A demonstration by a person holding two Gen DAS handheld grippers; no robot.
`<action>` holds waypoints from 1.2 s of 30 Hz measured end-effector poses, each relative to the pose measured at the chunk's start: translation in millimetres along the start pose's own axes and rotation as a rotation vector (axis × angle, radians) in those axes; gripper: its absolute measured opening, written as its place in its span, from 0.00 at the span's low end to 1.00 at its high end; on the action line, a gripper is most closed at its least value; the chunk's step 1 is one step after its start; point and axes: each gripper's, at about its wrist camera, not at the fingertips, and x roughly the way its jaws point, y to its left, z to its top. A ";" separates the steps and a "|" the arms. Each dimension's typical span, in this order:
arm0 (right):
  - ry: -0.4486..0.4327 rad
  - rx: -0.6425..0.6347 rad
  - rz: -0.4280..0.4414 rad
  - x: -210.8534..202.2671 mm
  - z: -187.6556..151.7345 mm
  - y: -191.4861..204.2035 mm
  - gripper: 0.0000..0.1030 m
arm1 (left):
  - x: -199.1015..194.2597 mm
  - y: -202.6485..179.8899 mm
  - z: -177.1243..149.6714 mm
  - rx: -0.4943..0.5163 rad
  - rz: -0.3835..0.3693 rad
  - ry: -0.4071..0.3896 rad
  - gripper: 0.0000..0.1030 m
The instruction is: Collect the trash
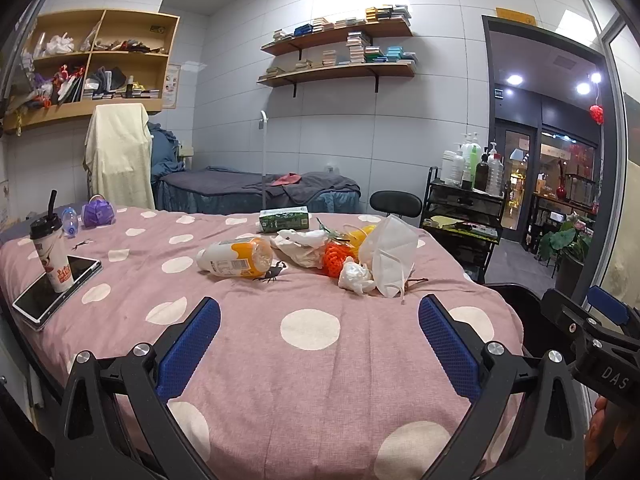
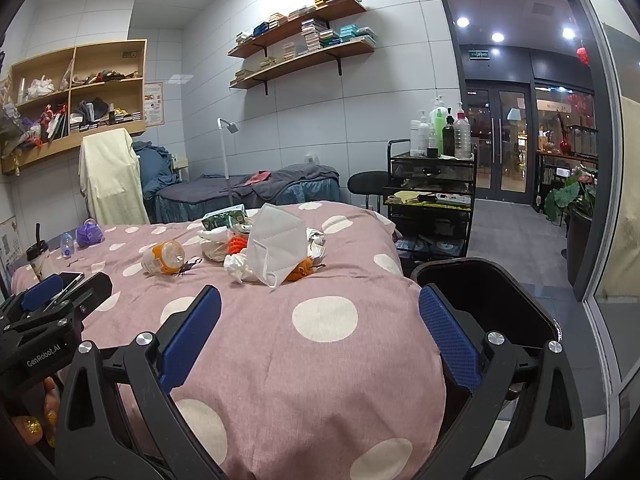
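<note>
The trash lies heaped mid-bed on the pink dotted cover [image 1: 312, 360]: a white folded mask [image 1: 386, 254] with loose straps leans on a crumpled tissue [image 1: 354, 276], orange netting [image 1: 336, 260] and a wrinkled white bag [image 1: 300, 246]. A capless bottle [image 1: 236, 258] with an orange label lies on its side just left of them, a green carton [image 1: 284, 219] behind. The left gripper [image 1: 319, 338] and right gripper [image 2: 320, 334] hover near the bed's edge, jaws spread wide, holding nothing. A black bin [image 2: 492, 292] stands beside the bed.
</note>
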 end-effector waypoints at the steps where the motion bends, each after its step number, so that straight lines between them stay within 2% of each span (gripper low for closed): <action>1: -0.001 -0.001 -0.001 0.1 0.0 0.4 0.95 | -0.2 0.0 0.7 -0.001 0.000 0.000 0.94; 36: 0.009 0.010 0.010 -2.8 -5.3 -2.7 0.95 | 0.1 3.6 -6.2 -0.013 0.003 0.014 0.94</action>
